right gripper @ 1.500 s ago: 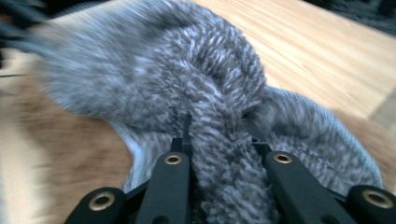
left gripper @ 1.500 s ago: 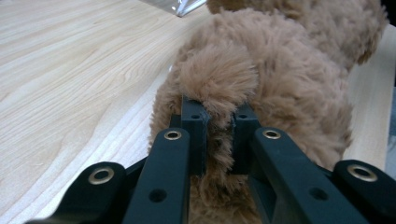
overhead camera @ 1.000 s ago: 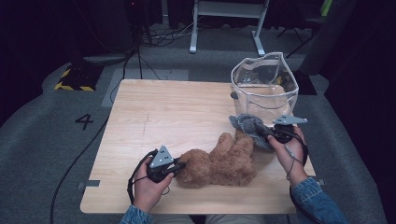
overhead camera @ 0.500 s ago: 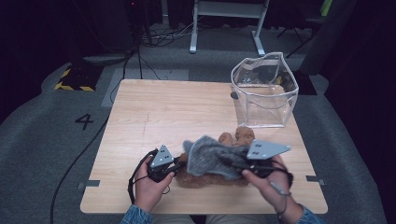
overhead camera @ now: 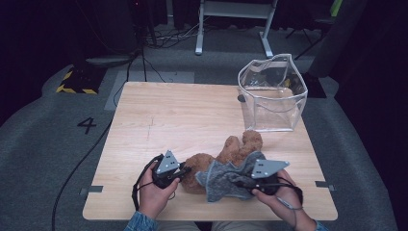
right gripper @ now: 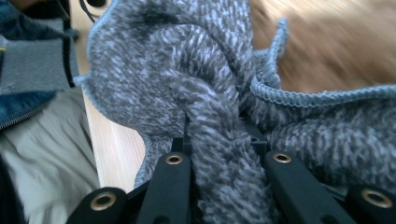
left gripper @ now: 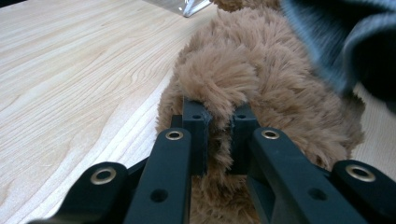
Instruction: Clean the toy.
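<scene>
We have the brown plush bear [overhead camera: 226, 156] lying near the table's [overhead camera: 159, 115] front edge, right of centre, with a grey knitted garment [overhead camera: 226, 179] draped over its lower half. Our left hand-held gripper [overhead camera: 184, 169] is closed on a tuft of the bear's fur, jaws nearly together around it. Our right hand-held gripper [overhead camera: 239, 183] is clamped on a thick fold of the knit, and its jaws have just been closing on that fold.

We judge the main risk to be the left grip: it holds only loose pile, so a firm pull on the garment could slide the fur out and drag the bear toward the front edge. The bunched knit could also slip through the right jaws, or catch on a limb, since it stretches and folds easily. The fur is long, soft and fuzzy; the garment is ribbed, floppy, with a stitched hem. A clear, stiff-walled plastic bag [overhead camera: 273, 96] stands near the far right corner.
</scene>
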`<control>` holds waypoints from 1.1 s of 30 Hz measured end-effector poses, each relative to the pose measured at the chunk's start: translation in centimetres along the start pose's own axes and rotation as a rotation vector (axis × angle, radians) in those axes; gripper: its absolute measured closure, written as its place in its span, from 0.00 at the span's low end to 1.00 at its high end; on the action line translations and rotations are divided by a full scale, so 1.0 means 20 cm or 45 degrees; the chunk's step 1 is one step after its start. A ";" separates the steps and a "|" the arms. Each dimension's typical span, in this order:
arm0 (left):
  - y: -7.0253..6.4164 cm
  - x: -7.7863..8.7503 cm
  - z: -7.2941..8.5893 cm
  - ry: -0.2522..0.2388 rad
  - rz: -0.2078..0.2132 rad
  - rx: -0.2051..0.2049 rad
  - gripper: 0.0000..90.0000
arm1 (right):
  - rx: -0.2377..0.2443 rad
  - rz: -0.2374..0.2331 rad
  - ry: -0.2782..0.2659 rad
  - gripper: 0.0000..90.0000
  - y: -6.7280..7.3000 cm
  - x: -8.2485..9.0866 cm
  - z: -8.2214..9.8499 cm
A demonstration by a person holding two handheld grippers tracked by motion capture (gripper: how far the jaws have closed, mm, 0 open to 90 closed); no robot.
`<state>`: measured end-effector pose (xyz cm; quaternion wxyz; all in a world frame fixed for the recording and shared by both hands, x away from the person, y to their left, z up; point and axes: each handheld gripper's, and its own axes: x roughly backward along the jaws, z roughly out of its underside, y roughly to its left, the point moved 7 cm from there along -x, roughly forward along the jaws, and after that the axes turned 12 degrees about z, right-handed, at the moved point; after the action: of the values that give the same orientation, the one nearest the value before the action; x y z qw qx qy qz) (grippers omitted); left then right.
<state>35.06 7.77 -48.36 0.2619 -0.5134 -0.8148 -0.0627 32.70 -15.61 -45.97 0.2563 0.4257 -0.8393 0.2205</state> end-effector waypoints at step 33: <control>0.01 0.01 -0.01 -0.043 -0.020 0.032 0.89 | -0.176 0.233 -0.002 0.31 -0.32 0.11 0.36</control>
<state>35.30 7.90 -48.11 0.2542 -0.5045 -0.8239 -0.0459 35.20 -24.64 -49.27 0.2633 0.3286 -0.8882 0.1841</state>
